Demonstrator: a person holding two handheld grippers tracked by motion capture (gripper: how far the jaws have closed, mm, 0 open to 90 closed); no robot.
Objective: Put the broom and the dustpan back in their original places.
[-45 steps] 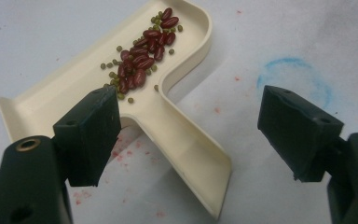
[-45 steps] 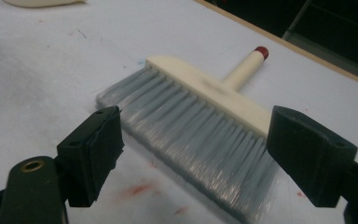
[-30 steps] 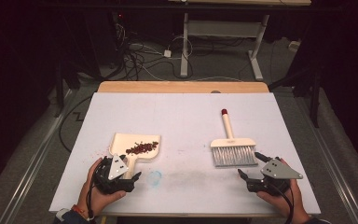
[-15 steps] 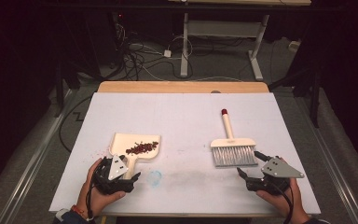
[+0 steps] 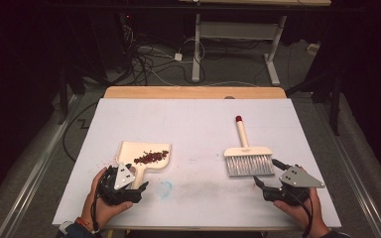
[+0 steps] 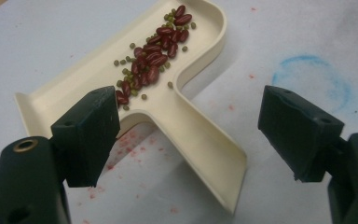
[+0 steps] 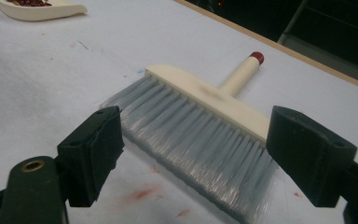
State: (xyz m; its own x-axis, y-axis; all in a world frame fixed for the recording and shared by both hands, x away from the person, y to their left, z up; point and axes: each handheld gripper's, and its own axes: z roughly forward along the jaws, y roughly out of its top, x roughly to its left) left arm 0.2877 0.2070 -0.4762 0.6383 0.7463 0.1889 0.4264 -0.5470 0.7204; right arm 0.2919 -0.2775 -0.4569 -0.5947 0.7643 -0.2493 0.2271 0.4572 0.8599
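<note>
A cream dustpan [image 5: 144, 154] [image 6: 177, 93] lies on the white table, holding a line of red beans [image 5: 150, 157] [image 6: 156, 51] and small green ones. My left gripper [image 5: 134, 184] [image 6: 191, 135] sits open just behind its handle, jaws spread either side of it without touching. To the right lies a cream hand brush [image 5: 245, 154] [image 7: 205, 116] with grey bristles and a red-tipped handle pointing away. My right gripper [image 5: 260, 184] [image 7: 193, 158] rests open just in front of the bristles.
A blue chalk ring [image 5: 164, 187] [image 6: 312, 79] marks the table sheet [image 5: 193, 124] beside the dustpan handle, with faint red smudges around. Beyond the table's wooden far edge [image 5: 193, 92] are cables and desk legs on a dark floor.
</note>
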